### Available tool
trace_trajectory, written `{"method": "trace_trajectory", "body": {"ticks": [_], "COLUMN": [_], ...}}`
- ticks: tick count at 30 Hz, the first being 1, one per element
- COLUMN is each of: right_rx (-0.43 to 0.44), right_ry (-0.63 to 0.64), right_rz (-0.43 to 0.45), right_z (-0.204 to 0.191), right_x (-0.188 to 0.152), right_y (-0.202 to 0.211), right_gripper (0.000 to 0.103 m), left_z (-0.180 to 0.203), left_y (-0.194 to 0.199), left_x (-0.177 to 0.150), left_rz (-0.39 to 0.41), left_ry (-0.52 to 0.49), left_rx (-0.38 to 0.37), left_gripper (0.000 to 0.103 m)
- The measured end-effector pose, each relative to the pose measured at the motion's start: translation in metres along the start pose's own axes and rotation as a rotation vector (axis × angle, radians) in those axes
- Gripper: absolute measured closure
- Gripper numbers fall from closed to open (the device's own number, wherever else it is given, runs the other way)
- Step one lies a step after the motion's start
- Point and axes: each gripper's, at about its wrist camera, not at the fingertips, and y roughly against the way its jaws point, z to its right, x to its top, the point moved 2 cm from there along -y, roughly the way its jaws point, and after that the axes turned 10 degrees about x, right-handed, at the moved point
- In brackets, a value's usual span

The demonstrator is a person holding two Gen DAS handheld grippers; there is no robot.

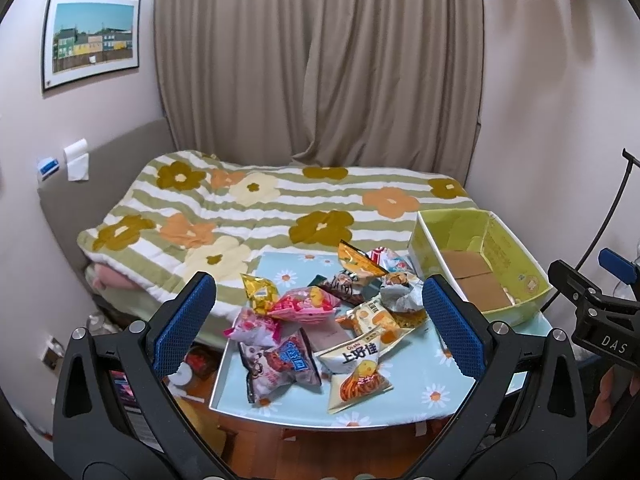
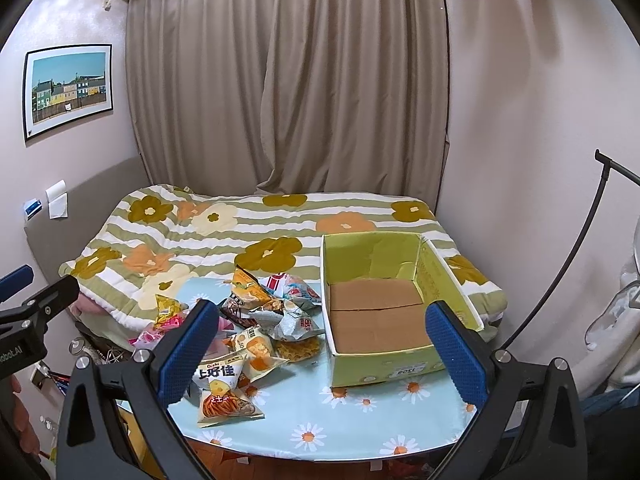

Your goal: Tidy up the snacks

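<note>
Both tongs hang wide open above the table (image 2: 360, 420), gripping nothing: left gripper (image 1: 320, 320) over the snack pile (image 1: 320, 320), right gripper (image 2: 320, 344) just left of the box (image 2: 384, 364).

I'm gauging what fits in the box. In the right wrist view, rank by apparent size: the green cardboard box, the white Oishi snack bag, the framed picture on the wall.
1. green cardboard box
2. framed picture
3. white Oishi snack bag

The picture hangs farther away, so its real size is unsure.
</note>
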Motion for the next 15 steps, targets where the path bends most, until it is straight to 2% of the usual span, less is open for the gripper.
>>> {"method": "trace_trajectory", "body": {"ticks": [15], "right_rx": [0.007], "right_ry": [-0.001], "right_rz": [-0.003], "right_z": [-0.0051], "right_x": [-0.0009], "right_y": [-0.0031], "right_gripper": [0.000], "left_z": [0.0003], "left_y": [-0.0008], "left_x": [0.0008], "left_rz": [-0.002], "left_ry": [-0.001], "left_rx": [0.001], "left_gripper": [0.000]}}
